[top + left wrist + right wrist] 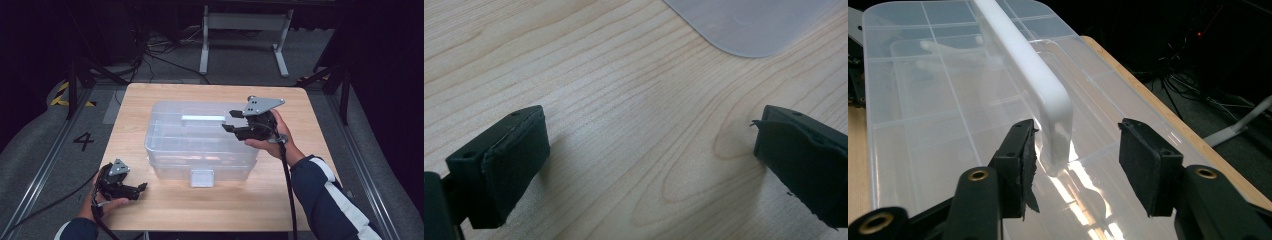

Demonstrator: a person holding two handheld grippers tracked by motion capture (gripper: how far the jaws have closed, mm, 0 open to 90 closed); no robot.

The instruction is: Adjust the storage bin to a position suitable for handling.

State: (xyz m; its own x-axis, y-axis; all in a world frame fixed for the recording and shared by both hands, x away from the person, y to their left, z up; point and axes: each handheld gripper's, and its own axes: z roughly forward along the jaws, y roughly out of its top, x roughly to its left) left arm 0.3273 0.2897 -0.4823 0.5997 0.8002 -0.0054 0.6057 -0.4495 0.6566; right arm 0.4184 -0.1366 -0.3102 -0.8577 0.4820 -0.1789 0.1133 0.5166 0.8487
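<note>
A clear plastic compartment box (200, 145) with a white handle (202, 118) on its lid and a latch (202, 177) at its front stands mid-table. My right gripper (229, 121) hovers over the box's right side. In the right gripper view its jaws (1075, 155) straddle the near end of the handle (1033, 75): the left pad is at the handle's side, the right pad stands well apart from it. My left gripper (142, 189) rests at the table's front left. It is open (649, 160) over bare wood, with a box corner (749, 25) beyond.
The wooden table (300, 125) has free strips on both sides of the box and in front of it. Behind the table stand a white frame (245, 30) and loose cables on the floor. A "4" mark (83, 141) is on the floor at the left.
</note>
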